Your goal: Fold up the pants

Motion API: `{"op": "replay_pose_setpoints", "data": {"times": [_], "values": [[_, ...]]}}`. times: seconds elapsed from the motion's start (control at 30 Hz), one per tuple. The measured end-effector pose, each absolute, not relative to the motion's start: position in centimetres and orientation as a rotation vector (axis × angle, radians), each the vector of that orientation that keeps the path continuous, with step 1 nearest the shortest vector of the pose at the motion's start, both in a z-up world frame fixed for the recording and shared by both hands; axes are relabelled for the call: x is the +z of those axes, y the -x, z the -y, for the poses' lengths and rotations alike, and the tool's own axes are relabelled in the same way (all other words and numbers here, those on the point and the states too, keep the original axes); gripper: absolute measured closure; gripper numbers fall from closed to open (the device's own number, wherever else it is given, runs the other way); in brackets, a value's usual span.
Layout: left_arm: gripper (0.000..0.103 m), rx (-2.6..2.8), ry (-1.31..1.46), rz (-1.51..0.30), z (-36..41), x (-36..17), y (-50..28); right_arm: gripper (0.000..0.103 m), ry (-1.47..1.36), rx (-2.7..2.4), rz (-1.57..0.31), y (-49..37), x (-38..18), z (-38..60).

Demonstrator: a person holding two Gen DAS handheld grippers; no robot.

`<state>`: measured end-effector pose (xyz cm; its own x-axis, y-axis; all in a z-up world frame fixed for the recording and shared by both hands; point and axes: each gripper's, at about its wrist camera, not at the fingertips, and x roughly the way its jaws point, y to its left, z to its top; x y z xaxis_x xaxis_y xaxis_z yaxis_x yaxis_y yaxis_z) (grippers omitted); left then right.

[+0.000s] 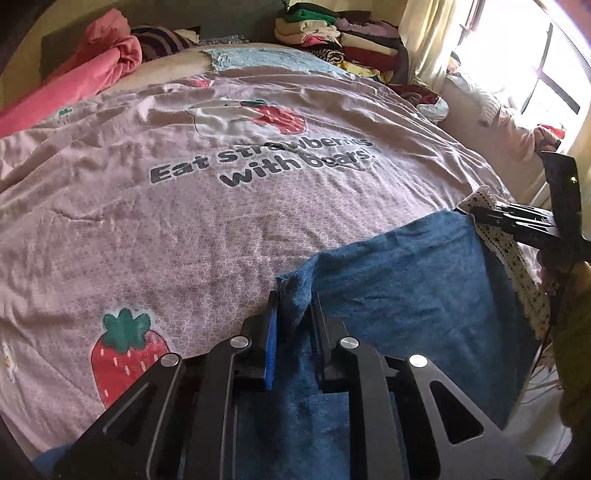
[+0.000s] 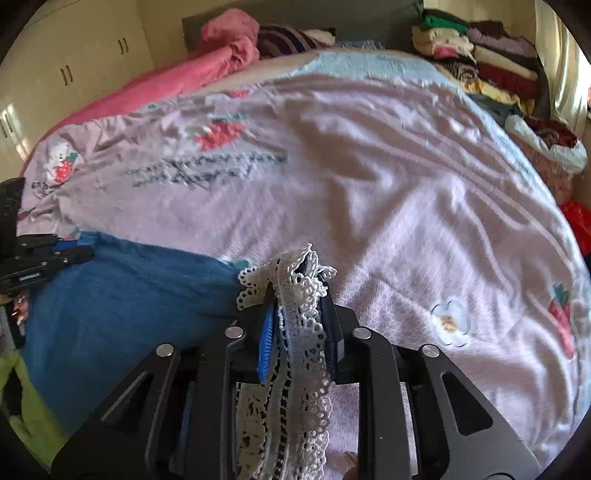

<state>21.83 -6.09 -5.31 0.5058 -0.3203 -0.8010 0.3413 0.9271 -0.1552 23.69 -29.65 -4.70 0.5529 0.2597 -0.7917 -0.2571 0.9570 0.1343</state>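
Blue terry pants (image 1: 399,280) with white lace trim (image 2: 295,332), flat on pink strawberry-print quilt (image 1: 184,229). Left gripper (image 1: 293,332) clamped on pants' fuzzy corner; right gripper (image 2: 297,317) pinching the trim. Folded clothes stack (image 1: 332,33) beyond quilt's far edge.

The pink bedspread (image 1: 258,229) reads "Eat strawberries with bears!" — dark grey print.

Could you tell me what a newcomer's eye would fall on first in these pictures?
Probably the blue pants at the bed's near edge, pinched by both grippers: the left gripper on a blue corner, the right gripper on the white lace trim. Behind them spreads the pink bedspread, printed with strawberries and lettering.
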Motion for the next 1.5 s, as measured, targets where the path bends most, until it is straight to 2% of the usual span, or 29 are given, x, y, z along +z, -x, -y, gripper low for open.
{"op": "replay_pose_setpoints", "data": {"times": [0.07,0.17,0.23,0.3,0.43,0.53,0.57,0.6,0.73,0.8,0.9,1.03,1.17,1.4,1.43,1.5], "values": [[0.081,-0.394,-0.033,-0.956,6.1,-5.5,-22.0,0.081,-0.009,0.295,-0.934,-23.6,-4.8,29.8],[0.077,-0.411,-0.006,-0.958,5.5,-5.4,-21.9,0.067,-0.01,0.269,-0.924,-23.1,-4.2,30.0],[0.073,-0.409,0.023,-0.937,4.7,-4.6,-21.3,0.063,-0.015,0.245,-0.884,-22.1,-2.6,30.8],[0.061,-0.369,0.044,-0.918,3.6,-3.6,-20.5,0.059,-0.014,0.216,-0.84,-20.5,-1.0,31.7],[0.06,-0.363,0.053,-0.854,2.0,-1.5,-17.7,0.053,0.016,0.211,-0.795,-17.0,1.1,32.3],[0.059,-0.363,0.101,-0.839,0.7,-0.6,-15.1,0.052,0.053,0.232,-0.787,-14.3,1.6,31.6],[0.057,-0.367,0.119,-0.836,0.2,-0.4,-14.1,0.052,0.061,0.242,-0.788,-13.5,1.6,31.1],[0.049,-0.364,0.128,-0.836,-0.3,-0.4,-13.1,0.052,0.069,0.266,-0.792,-12.5,1.4,30.4],[0.045,-0.311,0.12,-0.835,-1.8,-0.9,-9.2,0.051,0.089,0.35,-0.839,-10.0,-0.3,27.3],[0.036,-0.289,0.113,-0.859,-2.1,-1.7,-8.4,0.05,0.111,0.366,-0.863,-9.8,-1.3,26.1],[0.036,-0.229,0.081,-0.936,-2.6,-3.7,-8.5,0.05,0.134,0.363,-0.9,-10.0,-2.5,24.9],[0.036,-0.173,0.088,-0.952,-4.3,-5.0,-8.1,0.052,0.174,0.275,-0.996,-10.4,-4.4,25.6],[0.036,-0.188,0.094,-0.944,-5.0,-5.3,-7.7,0.054,0.273,0.238,-0.983,-9.2,-5.1,25.3],[0.036,-0.183,0.095,-0.923,-4.7,-5.4,-7.9,0.052,0.183,0.244,-0.982,-9.4,-5.5,26.3],[0.035,-0.182,0.1,-0.923,-4.7,-5.2,-7.8,0.051,0.178,0.249,-0.983,-9.5,-5.5,26.4],[0.027,-0.195,0.116,-0.907,-4.5,-4.3,-7.4,0.051,0.159,0.253,-0.984,-9.4,-5.0,26.5]]}}
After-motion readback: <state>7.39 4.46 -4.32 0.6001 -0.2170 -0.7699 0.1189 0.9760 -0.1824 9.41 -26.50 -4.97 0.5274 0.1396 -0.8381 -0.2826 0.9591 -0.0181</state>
